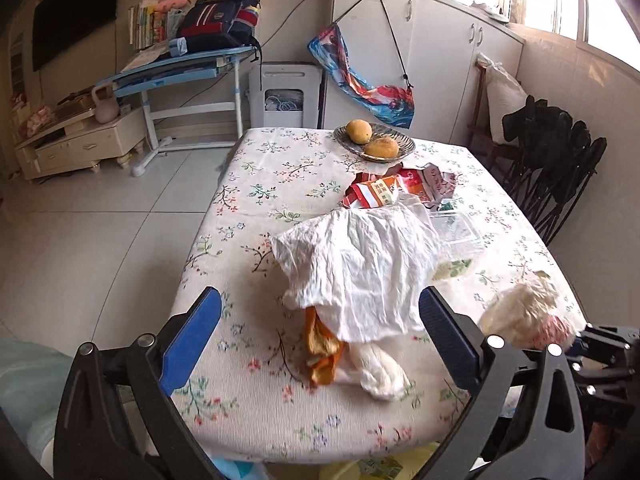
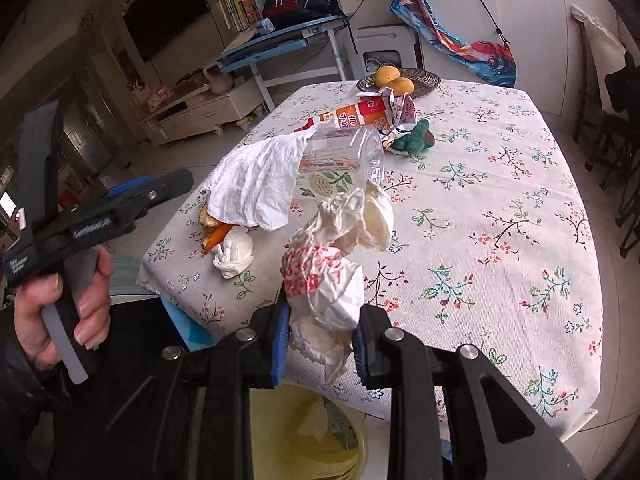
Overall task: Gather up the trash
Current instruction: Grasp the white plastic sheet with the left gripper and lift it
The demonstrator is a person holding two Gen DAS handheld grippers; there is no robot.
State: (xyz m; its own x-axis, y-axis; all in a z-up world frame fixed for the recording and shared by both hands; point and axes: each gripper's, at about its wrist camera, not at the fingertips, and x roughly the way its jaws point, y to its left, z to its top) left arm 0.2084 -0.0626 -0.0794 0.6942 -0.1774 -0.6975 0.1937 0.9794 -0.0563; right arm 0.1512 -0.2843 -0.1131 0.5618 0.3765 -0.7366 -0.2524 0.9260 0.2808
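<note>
My right gripper is shut on a crumpled white and red-printed wrapper wad, held above the table's near edge. The same wad shows at the right of the left wrist view. My left gripper stands wide open over the floral tablecloth, held by a hand. Orange peel and a white tissue ball lie between its fingers, untouched. A crumpled white paper sheet lies just beyond. Farther back are an orange snack packet and a clear plastic box.
A yellow-lined bin sits below the table's near edge. A woven plate with two yellow fruits stands at the far end, and a green toy lies near the packet. Black folding chairs line the right side.
</note>
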